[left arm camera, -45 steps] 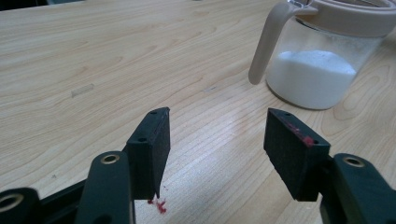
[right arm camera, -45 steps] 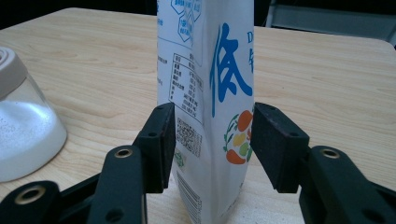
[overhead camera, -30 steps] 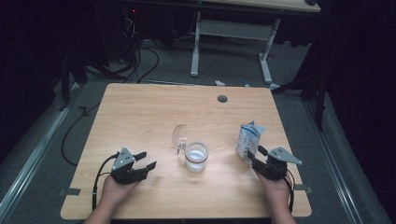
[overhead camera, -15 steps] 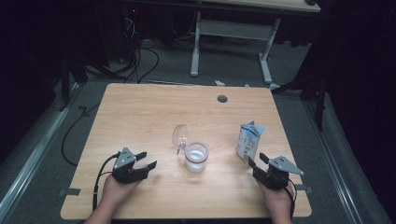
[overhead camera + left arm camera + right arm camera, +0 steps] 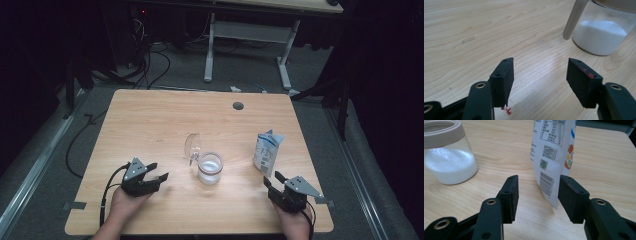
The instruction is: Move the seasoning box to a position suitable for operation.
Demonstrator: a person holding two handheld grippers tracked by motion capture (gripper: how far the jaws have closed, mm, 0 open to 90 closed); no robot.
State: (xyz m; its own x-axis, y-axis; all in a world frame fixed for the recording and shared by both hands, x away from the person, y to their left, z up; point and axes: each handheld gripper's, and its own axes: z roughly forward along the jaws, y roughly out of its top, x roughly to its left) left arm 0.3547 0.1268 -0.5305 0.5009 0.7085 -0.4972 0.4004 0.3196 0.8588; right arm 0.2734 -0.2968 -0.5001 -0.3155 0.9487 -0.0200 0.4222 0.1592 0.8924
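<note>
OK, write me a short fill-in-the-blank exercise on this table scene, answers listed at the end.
1. The clear glass jar with the beige rim holds a ____ powder.
2. The printed white pouch stands on the ____ wooden table.
3. The jaws of the left gripper are ____.
4. The pouch stands nearest the ____ gripper.

Answers: white; light; open; right

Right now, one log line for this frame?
left gripper open, idle | right gripper open, facing pouch | jar open, white powder | pouch upright
</note>
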